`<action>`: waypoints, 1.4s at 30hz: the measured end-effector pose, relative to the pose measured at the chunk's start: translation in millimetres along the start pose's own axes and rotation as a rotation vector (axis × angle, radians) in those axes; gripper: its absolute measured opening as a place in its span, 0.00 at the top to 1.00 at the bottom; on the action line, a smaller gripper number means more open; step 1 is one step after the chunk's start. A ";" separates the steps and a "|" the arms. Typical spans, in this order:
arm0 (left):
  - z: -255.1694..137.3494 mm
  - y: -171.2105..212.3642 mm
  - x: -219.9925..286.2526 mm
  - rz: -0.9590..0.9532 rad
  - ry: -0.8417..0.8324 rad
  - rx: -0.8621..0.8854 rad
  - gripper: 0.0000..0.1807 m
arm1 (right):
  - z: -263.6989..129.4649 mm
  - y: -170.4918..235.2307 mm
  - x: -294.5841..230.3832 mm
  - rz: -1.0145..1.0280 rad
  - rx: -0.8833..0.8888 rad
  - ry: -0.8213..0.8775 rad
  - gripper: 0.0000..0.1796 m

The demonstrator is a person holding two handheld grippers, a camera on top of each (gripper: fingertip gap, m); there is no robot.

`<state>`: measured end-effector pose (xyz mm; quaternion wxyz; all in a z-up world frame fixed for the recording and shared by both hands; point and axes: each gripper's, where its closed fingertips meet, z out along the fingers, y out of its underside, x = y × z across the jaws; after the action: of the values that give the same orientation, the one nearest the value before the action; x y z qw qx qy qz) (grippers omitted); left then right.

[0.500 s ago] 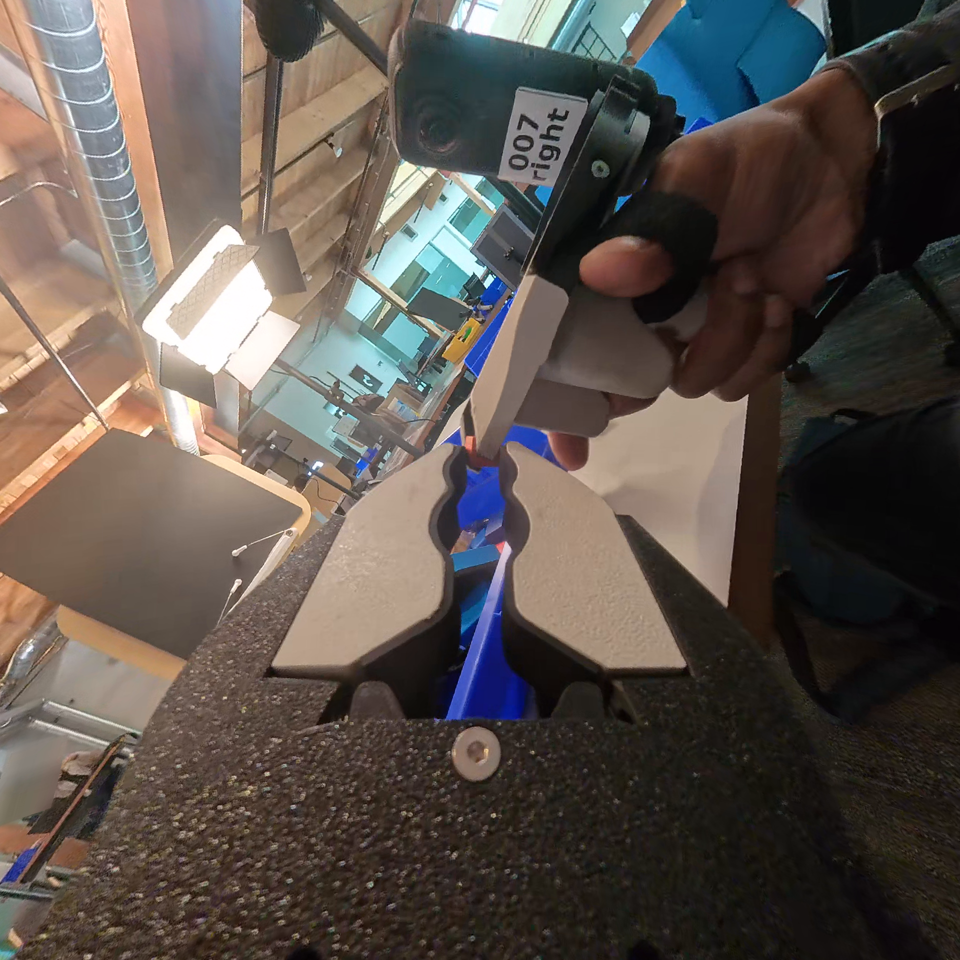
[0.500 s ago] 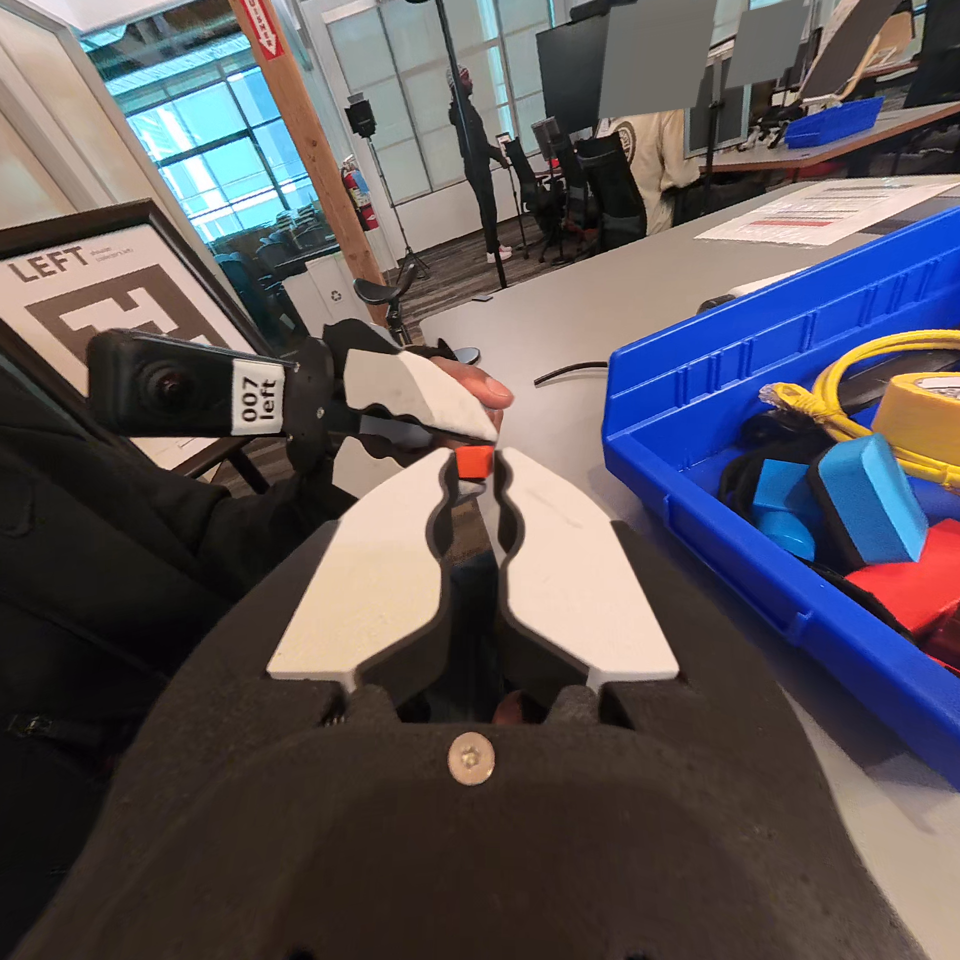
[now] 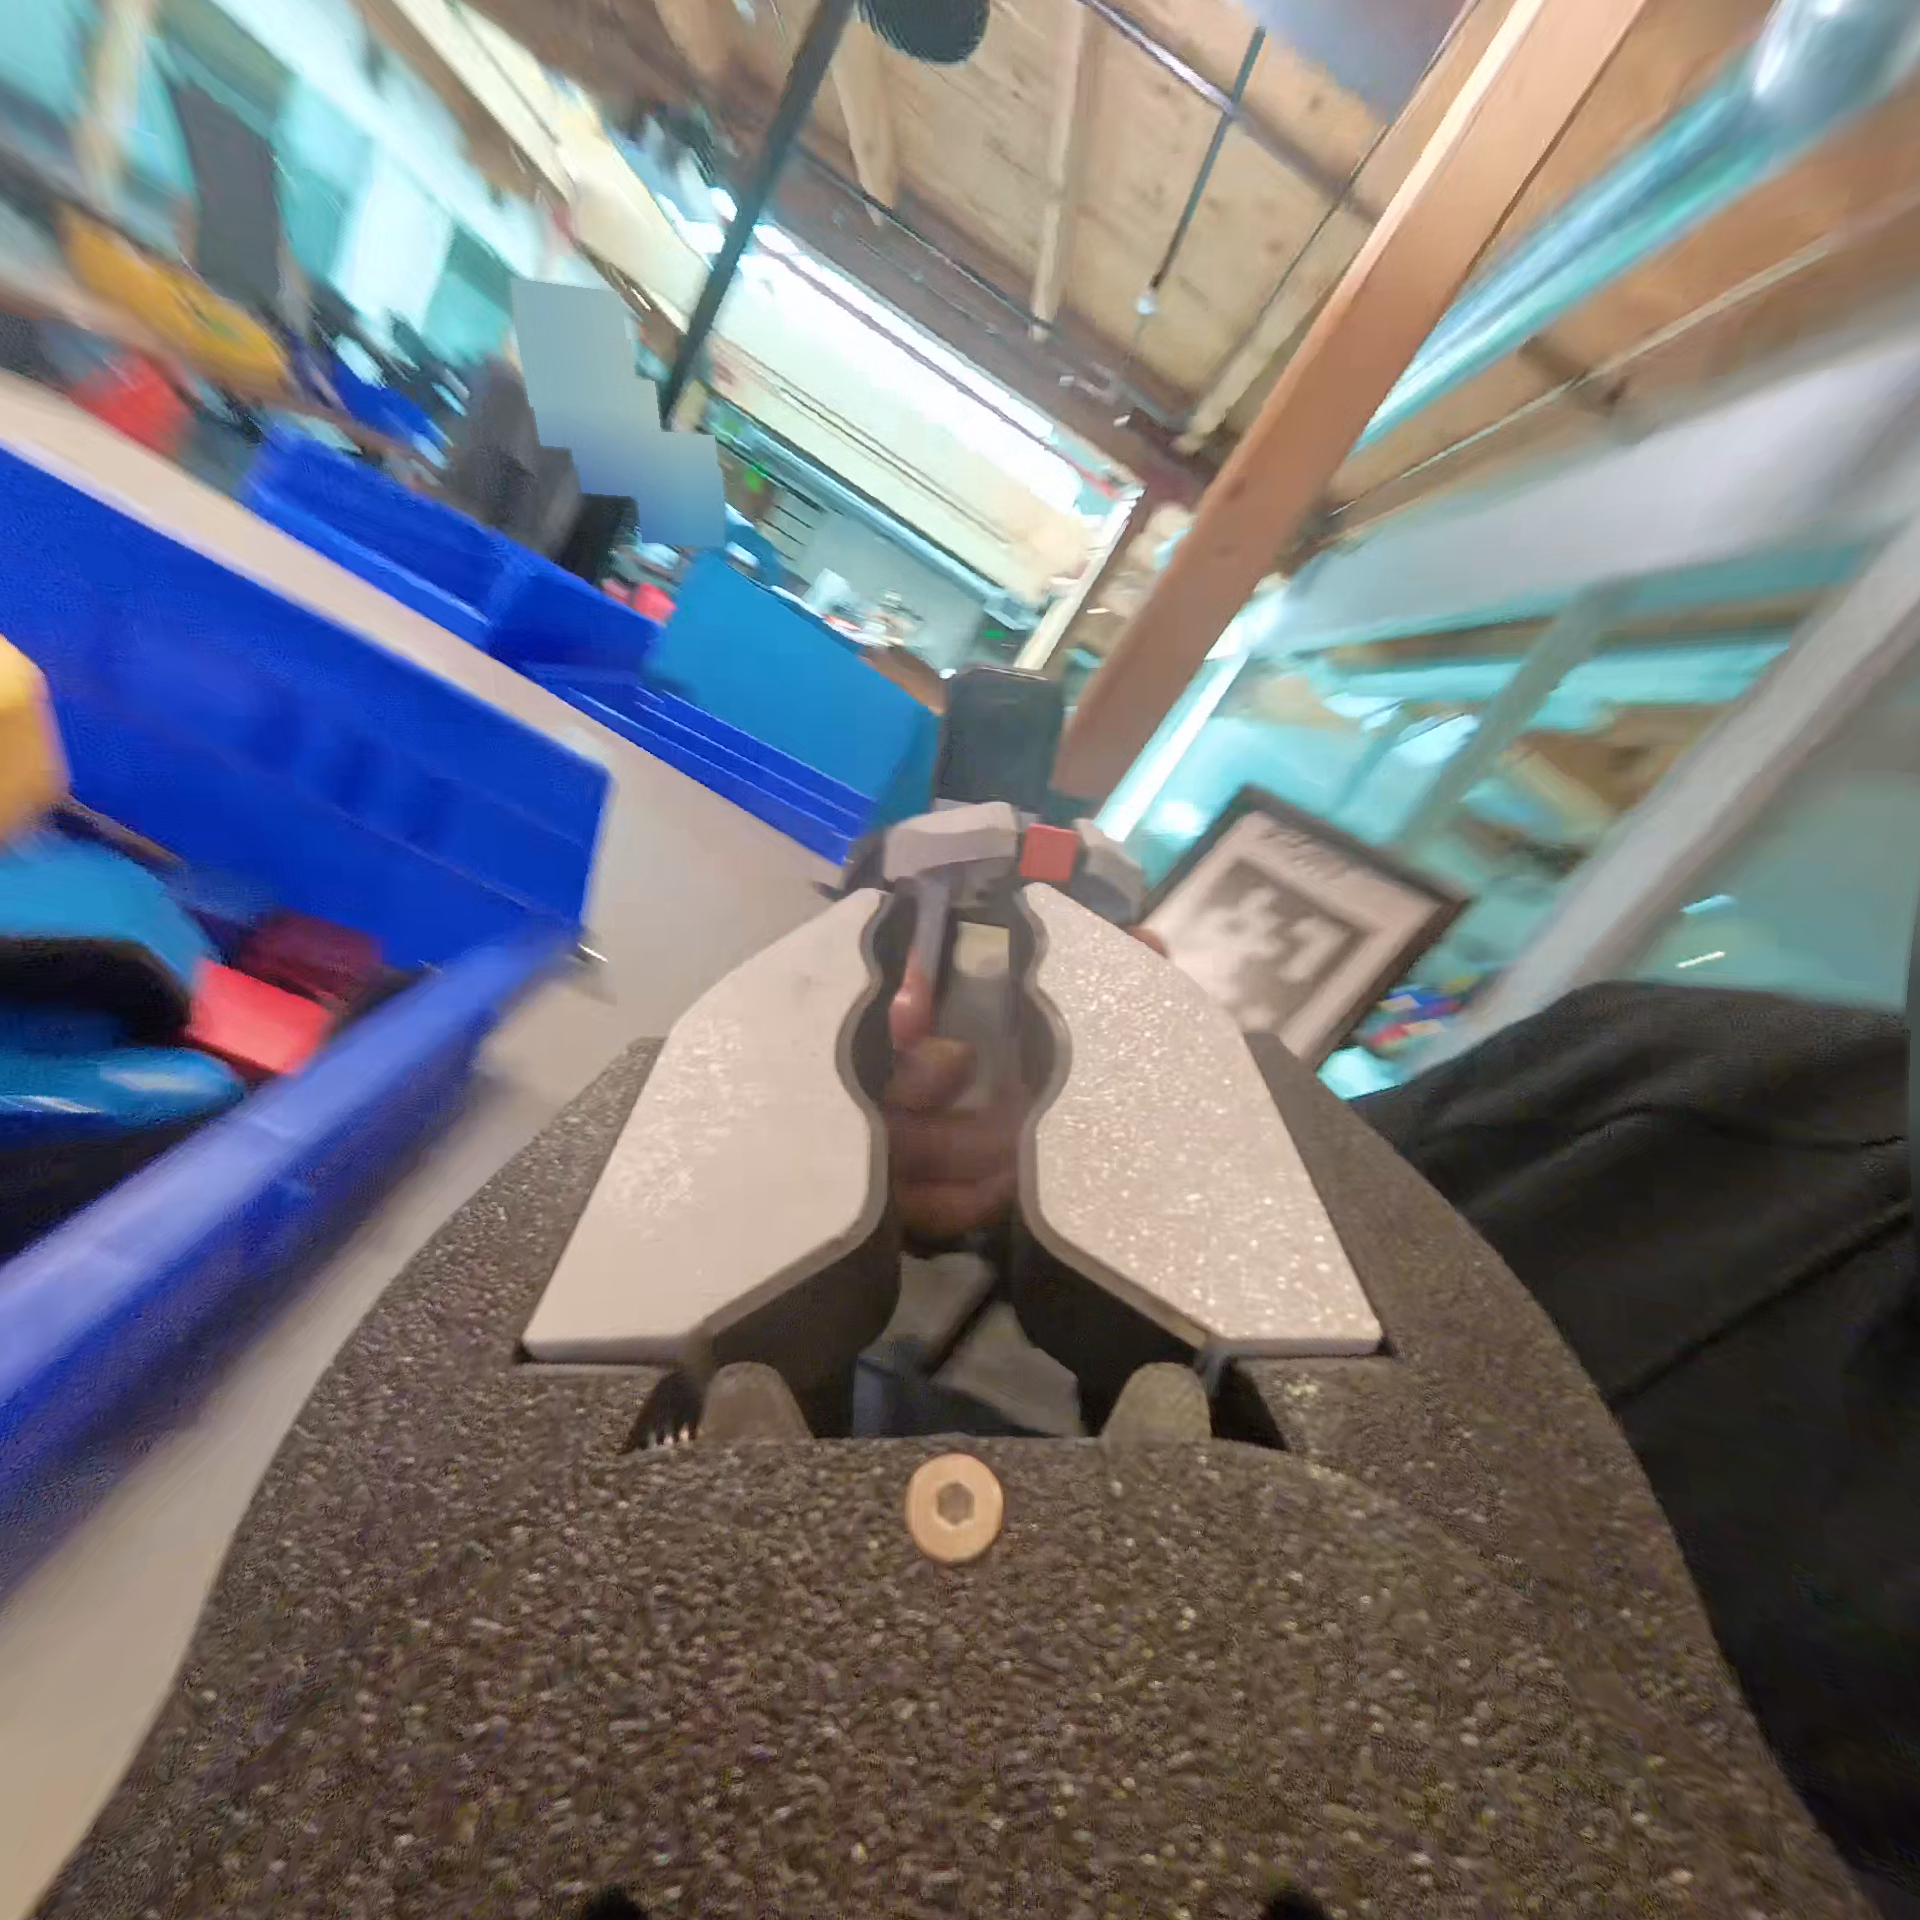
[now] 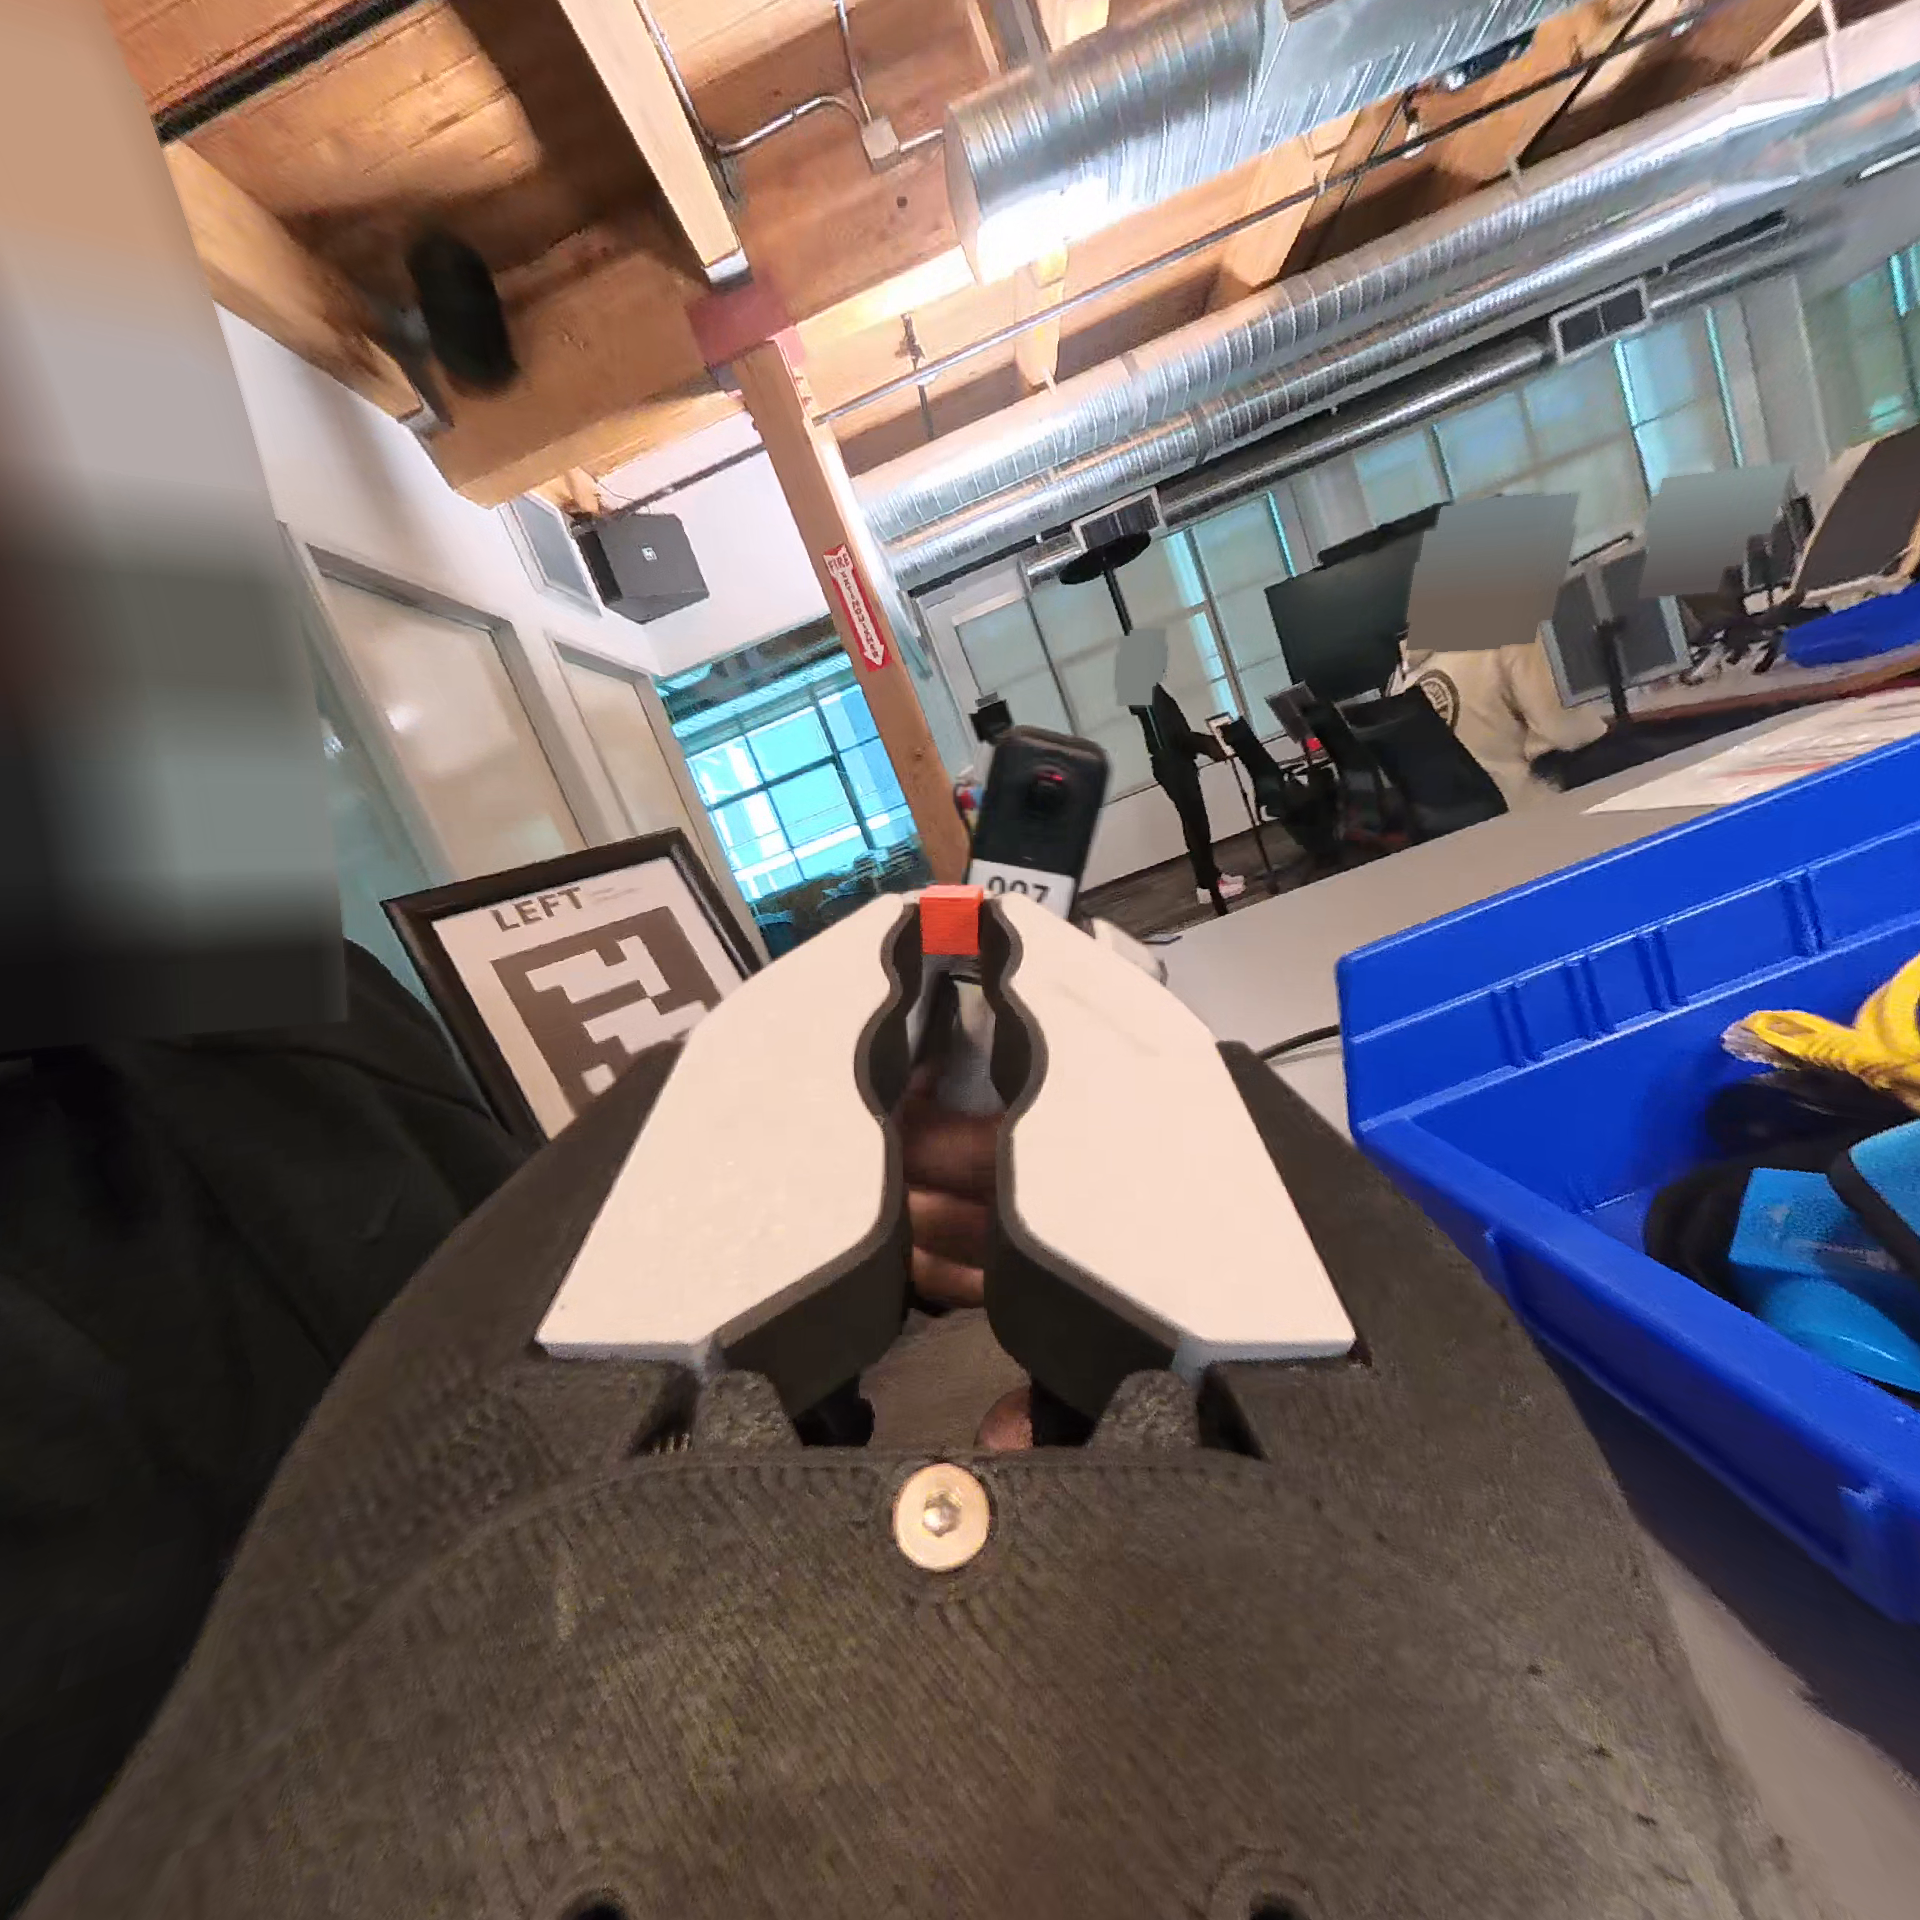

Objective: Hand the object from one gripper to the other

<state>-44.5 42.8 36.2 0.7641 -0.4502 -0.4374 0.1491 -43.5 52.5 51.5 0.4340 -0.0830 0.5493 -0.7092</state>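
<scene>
Right claw point(image 4: 951, 928) tips around red cube point(image 4: 950, 922)

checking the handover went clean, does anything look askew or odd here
Nothing is plainly wrong. The red cube sits upright between the right gripper's fingers, though pinched only at their very tips, a shallow hold. The left gripper is open and clear of it. The blue bin's contents lie inside it.

A blue bin point(image 4: 1538, 1049) of clutter beside a framed marker point(image 4: 582, 987).
</scene>
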 end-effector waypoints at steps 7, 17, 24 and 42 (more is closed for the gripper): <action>11.2 8.8 4.3 -0.389 0.150 0.014 0.82 | -1.2 7.4 2.7 -0.200 -0.055 0.060 0.94; 19.2 20.7 5.6 -0.476 0.182 -0.019 0.85 | -7.3 19.6 8.6 -0.513 -0.225 0.145 0.94; 18.1 18.2 7.7 -0.263 0.141 -0.009 0.93 | -8.7 19.2 12.8 -0.600 -0.270 0.203 0.93; 1.9 8.5 19.2 1.156 -0.244 0.033 0.93 | 4.6 20.4 -6.9 0.055 -0.326 0.155 0.84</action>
<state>-33.6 60.5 39.9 0.5099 -0.5830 -0.2035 0.5989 -25.8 53.7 38.4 0.3903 -0.0822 0.6911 -0.6028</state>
